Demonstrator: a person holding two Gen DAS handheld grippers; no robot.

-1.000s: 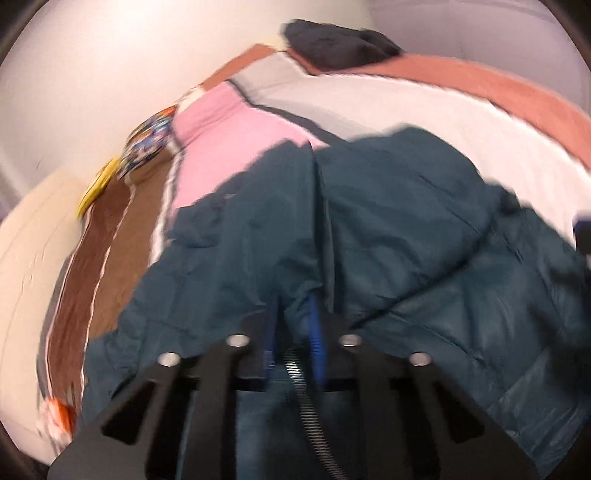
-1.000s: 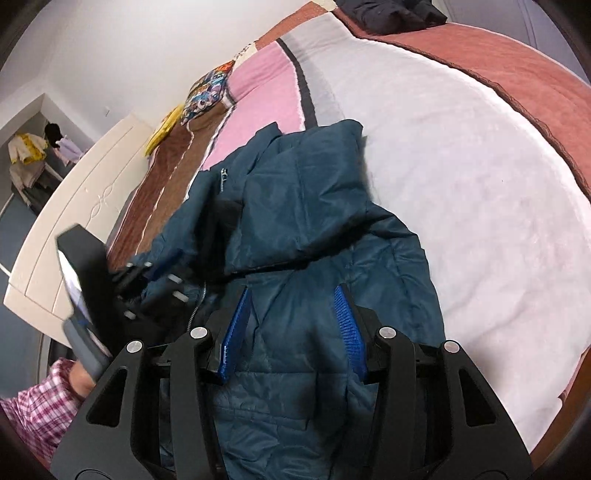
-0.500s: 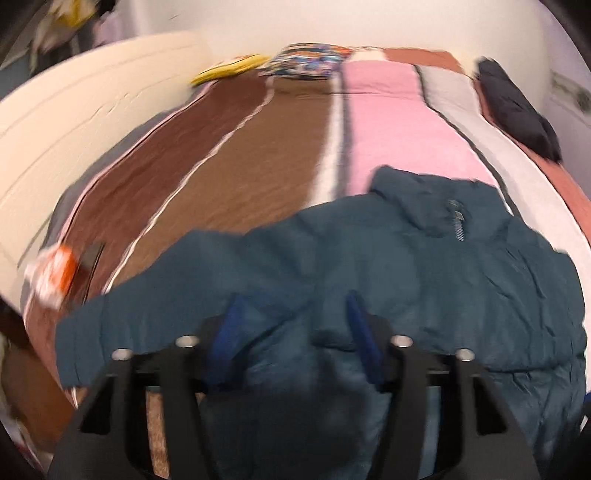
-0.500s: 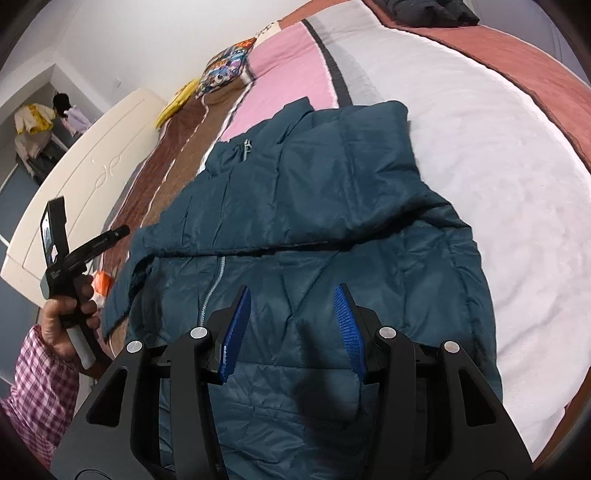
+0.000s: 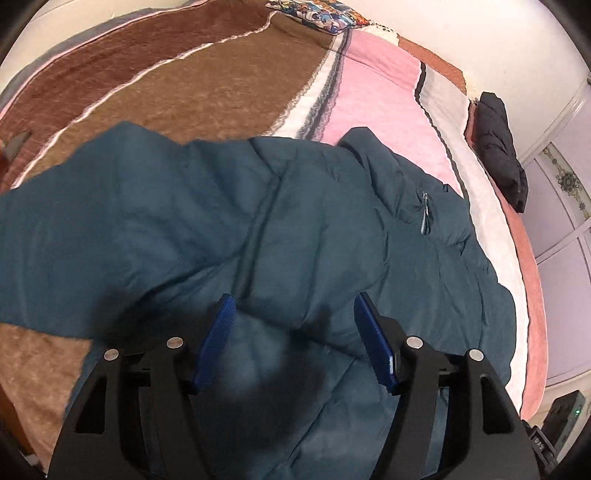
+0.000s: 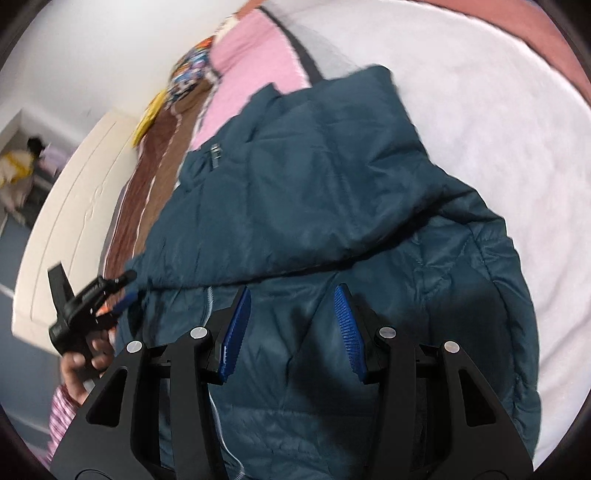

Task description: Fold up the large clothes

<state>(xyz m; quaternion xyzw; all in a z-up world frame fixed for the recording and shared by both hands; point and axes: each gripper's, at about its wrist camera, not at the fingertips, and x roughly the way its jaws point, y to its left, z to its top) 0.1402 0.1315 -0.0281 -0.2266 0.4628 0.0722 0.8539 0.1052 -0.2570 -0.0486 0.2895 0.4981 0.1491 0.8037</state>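
Observation:
A dark teal puffer jacket (image 5: 303, 229) lies front-up on the striped bed, its zip pull (image 5: 424, 218) near the collar. One sleeve (image 5: 74, 236) stretches left over the brown stripe. The other sleeve (image 6: 332, 177) is folded across the chest. My left gripper (image 5: 295, 299) hovers just above the jacket; its jaws are opening, with fabric below them but not pinched. In the right wrist view the left gripper (image 6: 129, 288) sits at the jacket's left edge, held by a hand (image 6: 85, 354). My right gripper (image 6: 292, 291) stands open over the lower front, beside the zip.
The bed blanket (image 5: 177, 85) has brown, pink, white and terracotta stripes. A black folded garment (image 5: 496, 144) lies at the far right edge. A colourful pillow (image 5: 317, 14) sits at the head. A cream headboard (image 6: 74, 206) and a plaid sleeve (image 6: 61, 413) are on the left.
The left gripper let go of the jacket fabric, opened wide, rolled and swung over to the left sleeve side. The right gripper came lower and closer over the jacket front.

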